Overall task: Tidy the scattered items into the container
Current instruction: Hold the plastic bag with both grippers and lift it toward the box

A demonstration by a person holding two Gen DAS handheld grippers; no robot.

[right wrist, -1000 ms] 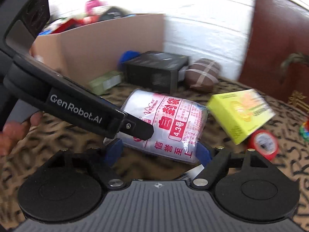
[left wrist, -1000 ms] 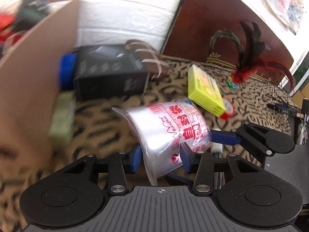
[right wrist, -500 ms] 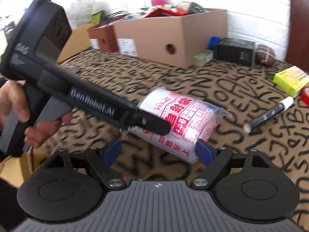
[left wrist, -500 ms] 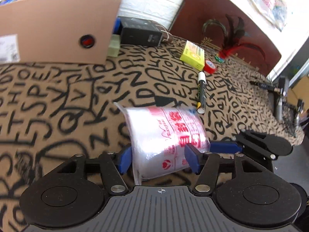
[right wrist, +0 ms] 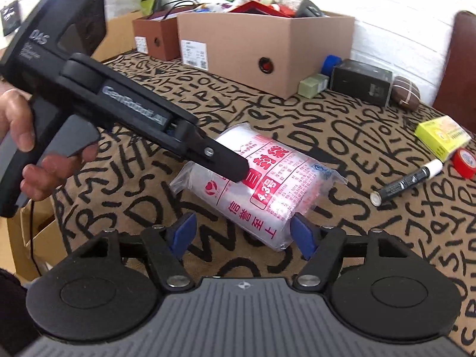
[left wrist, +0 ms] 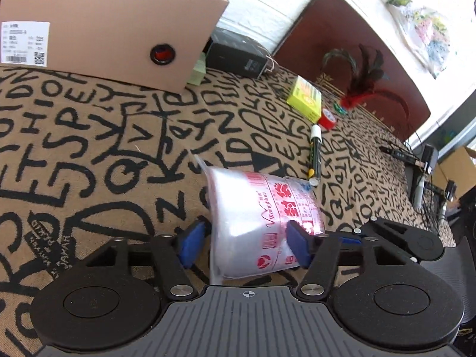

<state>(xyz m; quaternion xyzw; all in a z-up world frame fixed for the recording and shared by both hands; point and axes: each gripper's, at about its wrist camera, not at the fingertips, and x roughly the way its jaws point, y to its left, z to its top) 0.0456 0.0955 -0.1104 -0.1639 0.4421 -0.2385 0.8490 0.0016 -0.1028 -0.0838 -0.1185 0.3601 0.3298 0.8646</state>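
left wrist view: bag pack sits between both pairs of tongs

left wrist view shows the left gripper [left wrist: 248,242] with its blue pads on either side of the plastic bag pack [left wrist: 261,220]. the right pad touches the pack's printed face, the left pad stands just beside its clear edge, so the jaws look closed loosely about it; whether they truly pinch it i cannot tell. the pack seems to rest on, or just over, the lettered cloth [left wrist: 89,136].

from the right wrist view, the right gripper [right wrist: 242,233] has its tongs apart, straddling the pack's near end [right wrist: 261,190] without clear contact. the pack's long axis runs from lower right to upper left there, slanting across the right tongs' reach. the left tool comes in from the left, its tip over the pack's upper half.

the cardboard box [right wrist: 267,41], already heaped with things, lies well beyond the pack, ahead and slightly right. the left hand is nearer the grip, so the carry to the box likely falls to it. marker [right wrist: 407,183], yellow box [right wrist: 443,136] and red tape [right wrist: 465,163] wait to the right.
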